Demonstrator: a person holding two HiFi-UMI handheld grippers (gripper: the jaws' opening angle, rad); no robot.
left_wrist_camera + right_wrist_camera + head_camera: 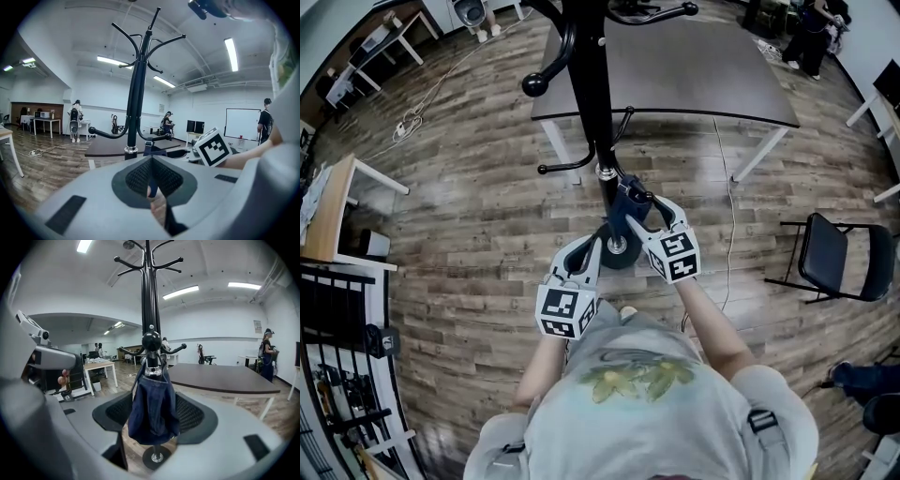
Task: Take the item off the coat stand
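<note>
**A:** Surface and room?

**B:** Wood-plank floor (459,216) in an open workroom, with a dark table (694,75) on the far side. Count: one coat stand (592,84), one denim bag (153,404) hanging low on it, two tongs.

**A:** Tongs?

**B:** Right tongs (154,414) are wide apart; the bag is between the pads, unpressed. Left tongs (151,176) are closed to a slit, empty.

The bag (153,404) hung on the coat stand (592,84) between the right gripper's (644,203) jaws, with the left gripper (587,253) just left, a worktop (694,75) behind the stand and a chair (830,258) off right.
</note>
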